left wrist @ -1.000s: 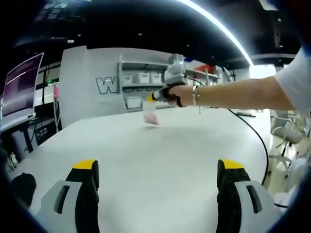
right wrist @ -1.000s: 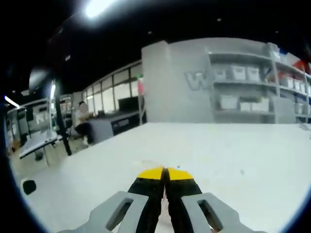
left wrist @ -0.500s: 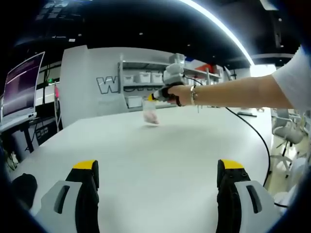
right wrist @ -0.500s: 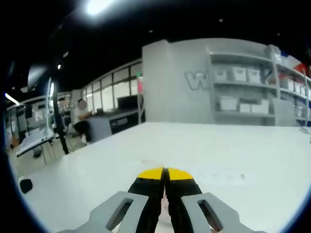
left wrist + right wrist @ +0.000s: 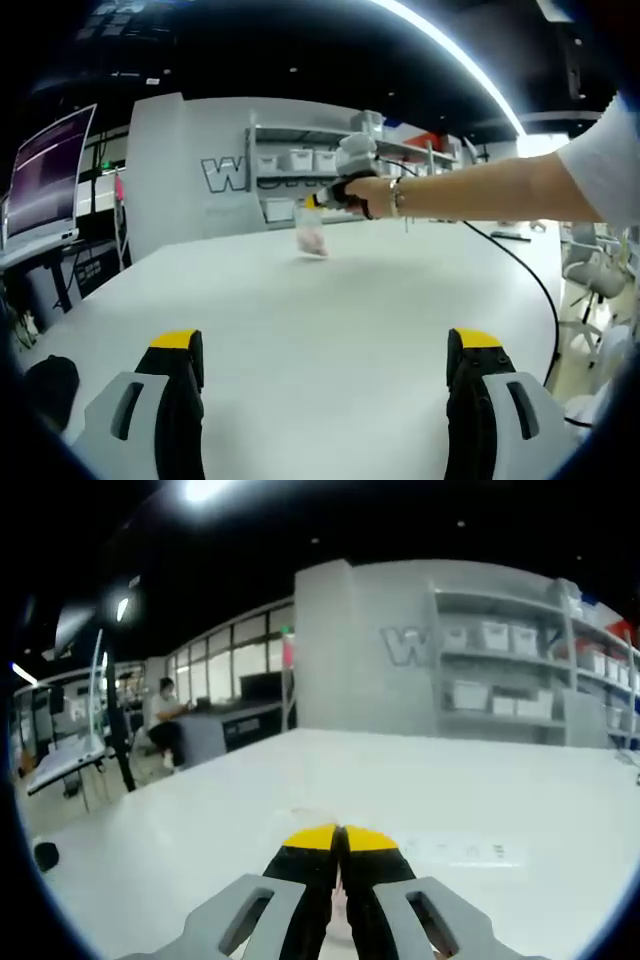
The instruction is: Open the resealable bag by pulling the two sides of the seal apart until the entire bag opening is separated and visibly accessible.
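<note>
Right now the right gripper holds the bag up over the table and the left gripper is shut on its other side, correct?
Not quite. The left gripper is open, jaws wide apart over the bare table, well short of the bag, as the left gripper view shows. The right gripper does hold the bag up over the table.

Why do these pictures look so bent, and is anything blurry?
Left gripper view: fisheye lens bows the white table and ceiling light strip; the small clear resealable bag is soft. Right gripper view: shelves curve; the shut yellow-tipped right claw looks sharp.
</note>
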`<state>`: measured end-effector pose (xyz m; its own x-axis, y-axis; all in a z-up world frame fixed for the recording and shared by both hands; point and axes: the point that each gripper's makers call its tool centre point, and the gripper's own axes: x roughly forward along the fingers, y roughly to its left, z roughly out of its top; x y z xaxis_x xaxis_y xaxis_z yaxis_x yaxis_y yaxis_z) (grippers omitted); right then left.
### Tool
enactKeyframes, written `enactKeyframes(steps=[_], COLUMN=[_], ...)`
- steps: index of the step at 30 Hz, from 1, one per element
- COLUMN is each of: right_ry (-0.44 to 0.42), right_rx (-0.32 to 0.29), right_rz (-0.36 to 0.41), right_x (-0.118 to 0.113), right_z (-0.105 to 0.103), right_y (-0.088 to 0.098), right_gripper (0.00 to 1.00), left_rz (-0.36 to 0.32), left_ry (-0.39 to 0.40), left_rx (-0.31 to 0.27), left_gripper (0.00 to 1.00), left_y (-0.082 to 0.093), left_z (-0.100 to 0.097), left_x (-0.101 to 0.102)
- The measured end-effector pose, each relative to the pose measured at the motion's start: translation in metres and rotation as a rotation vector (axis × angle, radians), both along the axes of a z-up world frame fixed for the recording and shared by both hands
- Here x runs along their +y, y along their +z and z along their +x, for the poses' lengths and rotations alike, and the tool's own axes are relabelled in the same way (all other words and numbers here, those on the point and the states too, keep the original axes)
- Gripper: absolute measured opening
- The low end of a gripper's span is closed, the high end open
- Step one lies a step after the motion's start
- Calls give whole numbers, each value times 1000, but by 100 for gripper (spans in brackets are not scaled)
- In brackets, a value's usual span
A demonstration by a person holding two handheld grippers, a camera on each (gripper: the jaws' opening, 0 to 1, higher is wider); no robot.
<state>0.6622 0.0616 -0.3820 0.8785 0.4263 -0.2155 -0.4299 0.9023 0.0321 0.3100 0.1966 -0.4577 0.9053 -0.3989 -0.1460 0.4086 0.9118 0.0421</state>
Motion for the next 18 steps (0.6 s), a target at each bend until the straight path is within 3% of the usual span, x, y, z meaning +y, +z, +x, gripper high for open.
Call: enactKeyframes(steps=[6, 18], right_ry=[-7, 61], right_rx=[-1, 11], right_rz=[-23, -27], right_x=[2, 29], right_z=[2, -9], right_y=[-6, -19], right_gripper=[0, 0], left_rz=[-2, -8], left_ry=[7, 13], left_rx=[-1, 1], left_gripper=[100, 100], left_y=[-1, -4], left_z=[1, -1], left_x=[4, 5])
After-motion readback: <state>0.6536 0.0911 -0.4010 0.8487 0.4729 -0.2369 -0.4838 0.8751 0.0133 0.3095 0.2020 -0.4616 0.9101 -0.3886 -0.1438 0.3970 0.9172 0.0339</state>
